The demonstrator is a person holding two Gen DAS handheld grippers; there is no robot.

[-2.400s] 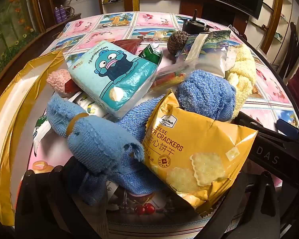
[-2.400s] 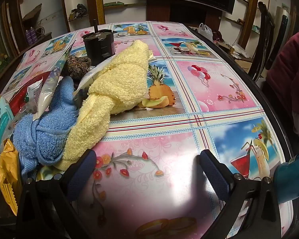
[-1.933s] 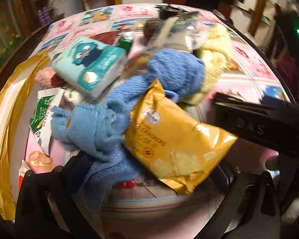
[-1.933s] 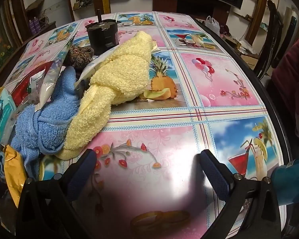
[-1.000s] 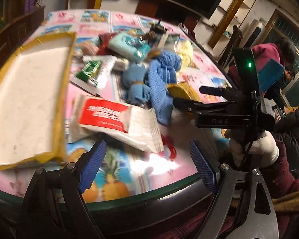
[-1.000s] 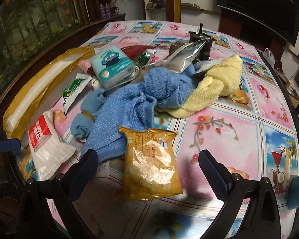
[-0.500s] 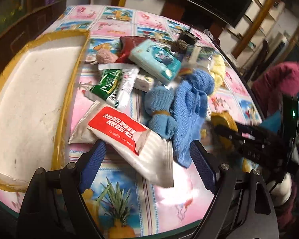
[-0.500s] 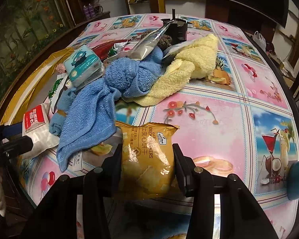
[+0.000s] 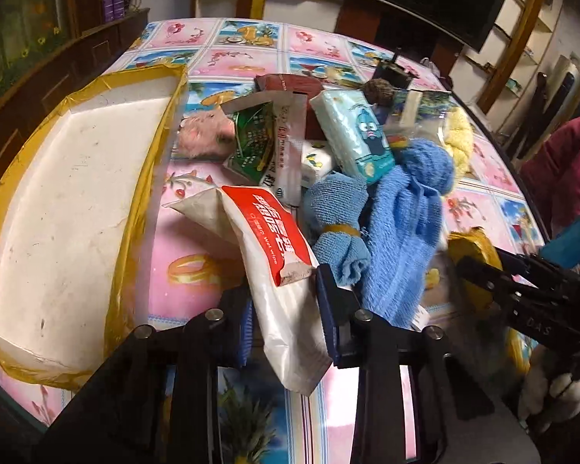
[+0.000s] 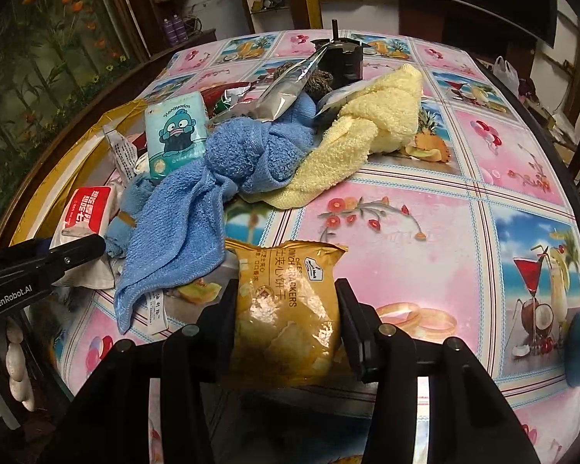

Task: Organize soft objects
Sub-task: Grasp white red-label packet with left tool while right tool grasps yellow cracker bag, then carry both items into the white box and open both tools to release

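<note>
**Both tools now clamped on packets**

The left tool [image 9: 286, 301] is clenched on a white plastic wet-wipe pouch with a red label [image 9: 274, 255], and the right tool [image 10: 286, 309] grips a crinkly yellow cracker bag [image 10: 286, 301] by its sides. A second ago both tools stood spread with nothing between their fingers, and the cracker bag lay flat on the desk [image 10: 425, 201]; now each has closed on its packet at the near edge of the heap. That suggests two packets are secured and ready to be carried off, likely to the large white tray with a gold rim [image 9: 69, 201] left of the pouch.

Just beyond the pouch lies a small rolled blue cloth bound with a tan band [image 9: 338, 224], touching a long blue terry towel [image 10: 197, 208]. Behind the towel rests a knotted pale-yellow towel [image 10: 371, 127], and to its left a teal tissue pack with a cartoon face [image 10: 176, 135]. These remain unsorted.
</note>
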